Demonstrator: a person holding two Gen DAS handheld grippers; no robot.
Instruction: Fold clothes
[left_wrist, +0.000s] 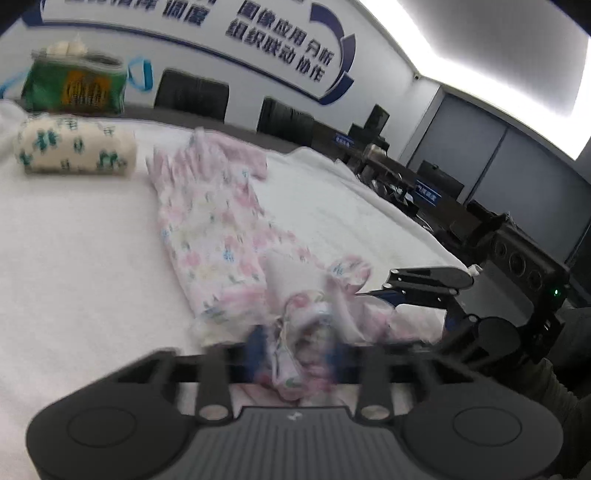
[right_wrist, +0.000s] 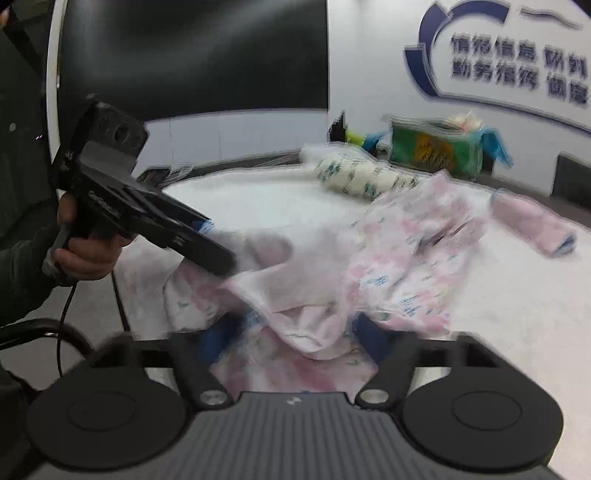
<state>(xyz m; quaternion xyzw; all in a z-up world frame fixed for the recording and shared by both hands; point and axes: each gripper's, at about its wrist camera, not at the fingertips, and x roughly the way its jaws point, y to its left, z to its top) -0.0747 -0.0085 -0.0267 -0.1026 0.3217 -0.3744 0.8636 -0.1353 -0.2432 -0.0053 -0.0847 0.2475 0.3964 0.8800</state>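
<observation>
Garment axis: pink floral garment (left_wrist: 214, 236) runs lengthwise away toward the rolled towel (left_wrist: 74, 147)
Left hand-held gripper (left_wrist: 295, 343): clamped on near hem
Right hand-held gripper (right_wrist: 291, 332): fabric between spread fingers, grip unclear

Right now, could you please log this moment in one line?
fold clothes | left hand-held gripper: shut on pink garment | right hand-held gripper: same

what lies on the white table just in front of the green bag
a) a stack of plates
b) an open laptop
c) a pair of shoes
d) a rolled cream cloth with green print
d: a rolled cream cloth with green print lies on the white table just before the green bag, beyond the pink floral garment.
</observation>
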